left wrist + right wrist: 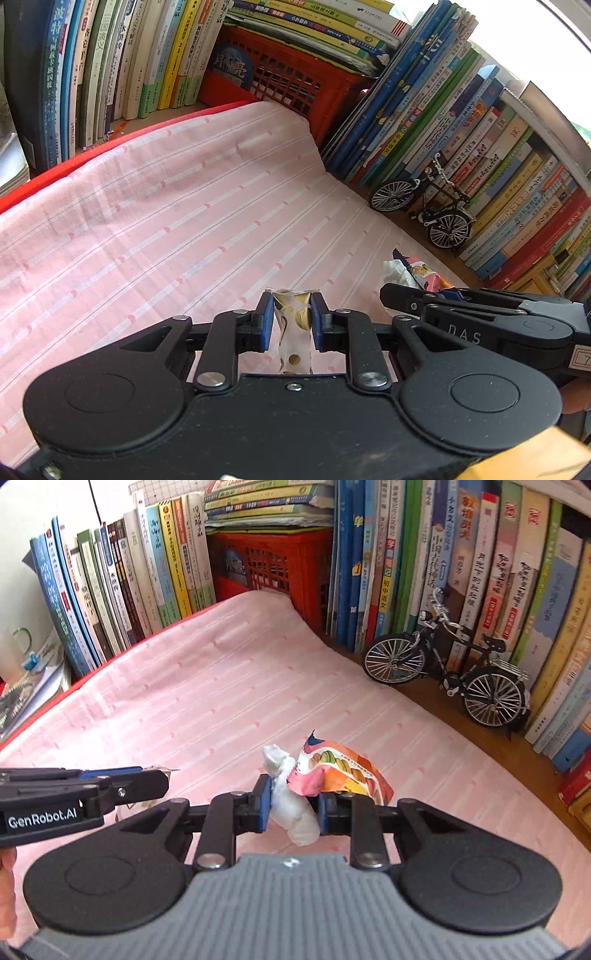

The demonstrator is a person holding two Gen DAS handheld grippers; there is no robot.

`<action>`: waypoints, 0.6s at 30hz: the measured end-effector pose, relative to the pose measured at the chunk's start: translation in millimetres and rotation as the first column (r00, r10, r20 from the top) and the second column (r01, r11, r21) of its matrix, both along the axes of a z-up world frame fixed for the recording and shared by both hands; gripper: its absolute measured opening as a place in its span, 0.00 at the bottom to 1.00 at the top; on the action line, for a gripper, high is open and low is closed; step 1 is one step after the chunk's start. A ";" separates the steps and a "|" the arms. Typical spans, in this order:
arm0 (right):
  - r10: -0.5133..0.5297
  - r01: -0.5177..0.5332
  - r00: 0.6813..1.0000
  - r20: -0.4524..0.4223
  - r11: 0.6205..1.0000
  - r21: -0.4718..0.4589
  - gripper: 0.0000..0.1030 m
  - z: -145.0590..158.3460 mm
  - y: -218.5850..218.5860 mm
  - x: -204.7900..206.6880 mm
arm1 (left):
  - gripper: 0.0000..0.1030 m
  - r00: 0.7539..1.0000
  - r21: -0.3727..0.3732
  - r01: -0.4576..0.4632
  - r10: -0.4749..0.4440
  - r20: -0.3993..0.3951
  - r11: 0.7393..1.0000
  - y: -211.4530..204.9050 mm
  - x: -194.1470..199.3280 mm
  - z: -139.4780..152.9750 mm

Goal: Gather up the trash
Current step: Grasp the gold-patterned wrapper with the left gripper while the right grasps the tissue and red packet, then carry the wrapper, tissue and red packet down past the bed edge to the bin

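My left gripper (291, 314) is shut on a clear wrapper with gold dots (295, 343), which stands upright between the blue pads above the pink striped cloth (147, 206). My right gripper (293, 797) has its pads pressed on a crumpled white tissue (295, 812). A colourful snack wrapper printed with macarons (340, 771) lies against the tissue, over the right finger. In the left wrist view the tissue (395, 267) and snack wrapper (428, 275) show just beyond the right gripper (388, 293). The left gripper (162, 779) reaches in from the left edge of the right wrist view.
A model bicycle (443, 672) stands on the wooden surface (480, 734) to the right of the cloth. Rows of upright books (480, 572) wall in the right and back. A red plastic crate (273, 561) with stacked books on top sits at the back.
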State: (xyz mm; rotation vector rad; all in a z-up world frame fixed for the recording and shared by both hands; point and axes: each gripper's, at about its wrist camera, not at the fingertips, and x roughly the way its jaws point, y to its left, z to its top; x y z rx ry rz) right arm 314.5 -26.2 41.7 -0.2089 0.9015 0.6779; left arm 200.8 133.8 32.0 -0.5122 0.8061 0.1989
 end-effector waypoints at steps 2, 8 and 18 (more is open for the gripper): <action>-0.020 0.021 1.000 -0.010 1.000 0.017 0.29 8.5 -3.1 -6.1 | 0.19 1.000 -0.001 0.000 0.000 0.004 1.000 -3.0 -7.3 9.5; -0.083 0.085 0.996 -0.036 0.993 0.078 0.29 37.2 -13.4 -35.2 | 0.19 1.000 0.010 0.010 -0.011 0.015 1.000 -6.9 -38.2 37.1; -0.149 0.153 0.988 -0.047 0.981 0.117 0.29 70.1 -20.8 -112.8 | 0.18 0.999 0.015 0.049 -0.049 0.024 0.999 -7.8 -117.2 68.8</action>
